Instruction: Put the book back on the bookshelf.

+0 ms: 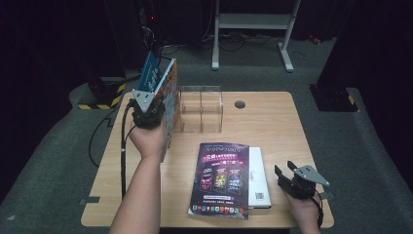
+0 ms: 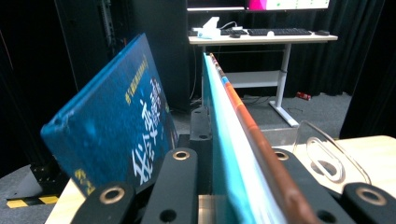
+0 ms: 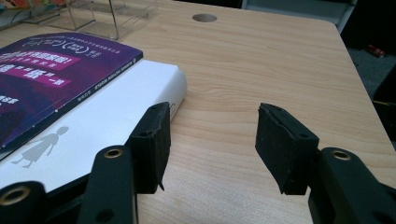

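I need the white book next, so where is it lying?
In the high view the white book lies flat near the table's front edge, half under the purple magazine, just left of the right gripper.

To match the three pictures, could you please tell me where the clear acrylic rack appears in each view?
High view: clear acrylic rack near the table's far edge, just right of the held book.
Left gripper view: rack at lower right, a clear rounded wall.
Right gripper view: rack at the top left.
Shared landmark: the wooden table beneath it.
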Demonstrator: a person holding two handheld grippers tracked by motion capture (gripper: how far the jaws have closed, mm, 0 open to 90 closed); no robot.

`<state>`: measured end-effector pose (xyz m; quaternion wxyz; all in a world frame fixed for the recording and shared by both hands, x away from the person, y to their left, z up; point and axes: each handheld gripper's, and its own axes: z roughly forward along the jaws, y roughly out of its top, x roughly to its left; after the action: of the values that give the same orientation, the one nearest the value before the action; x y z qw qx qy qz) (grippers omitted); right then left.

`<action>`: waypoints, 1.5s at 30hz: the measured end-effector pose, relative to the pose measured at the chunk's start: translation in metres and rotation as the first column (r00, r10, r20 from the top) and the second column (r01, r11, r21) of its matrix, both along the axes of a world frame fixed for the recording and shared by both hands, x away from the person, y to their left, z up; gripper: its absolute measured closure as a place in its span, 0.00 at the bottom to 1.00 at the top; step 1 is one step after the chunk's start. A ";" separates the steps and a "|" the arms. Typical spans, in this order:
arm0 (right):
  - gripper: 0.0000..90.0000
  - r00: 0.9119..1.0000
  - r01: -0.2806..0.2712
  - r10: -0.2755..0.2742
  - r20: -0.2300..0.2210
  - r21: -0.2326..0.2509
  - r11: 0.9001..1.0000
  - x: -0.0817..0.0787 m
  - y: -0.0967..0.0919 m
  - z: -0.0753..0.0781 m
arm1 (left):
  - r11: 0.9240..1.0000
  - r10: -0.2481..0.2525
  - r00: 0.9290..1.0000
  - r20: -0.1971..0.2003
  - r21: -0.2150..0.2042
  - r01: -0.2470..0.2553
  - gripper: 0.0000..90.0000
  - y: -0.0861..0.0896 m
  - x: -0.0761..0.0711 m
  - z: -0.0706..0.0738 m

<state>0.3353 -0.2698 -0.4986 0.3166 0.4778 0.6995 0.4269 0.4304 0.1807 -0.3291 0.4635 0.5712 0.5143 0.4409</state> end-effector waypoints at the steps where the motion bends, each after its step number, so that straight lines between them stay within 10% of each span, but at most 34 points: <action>1: 0.50 1.000 0.000 0.000 0.000 -0.001 1.000 0.000 0.000 0.000 | 1.000 0.002 1.000 0.002 -0.001 -0.002 0.90 -0.001 0.002 0.000; 27: 0.51 1.000 -0.003 0.003 -0.004 -0.020 1.000 0.000 0.003 -0.002 | 0.996 0.040 0.998 0.039 -0.083 -0.037 0.90 0.006 0.022 -0.020; 45: 0.51 1.000 0.001 -0.001 -0.005 -0.013 1.000 -0.001 0.002 -0.001 | 0.995 0.023 0.998 0.065 -0.102 -0.016 0.89 0.018 0.003 -0.041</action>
<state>0.3340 -0.2678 -0.5001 0.3185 0.4771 0.7027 0.4210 0.4335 0.1992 -0.3704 0.5043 0.5270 0.5260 0.4373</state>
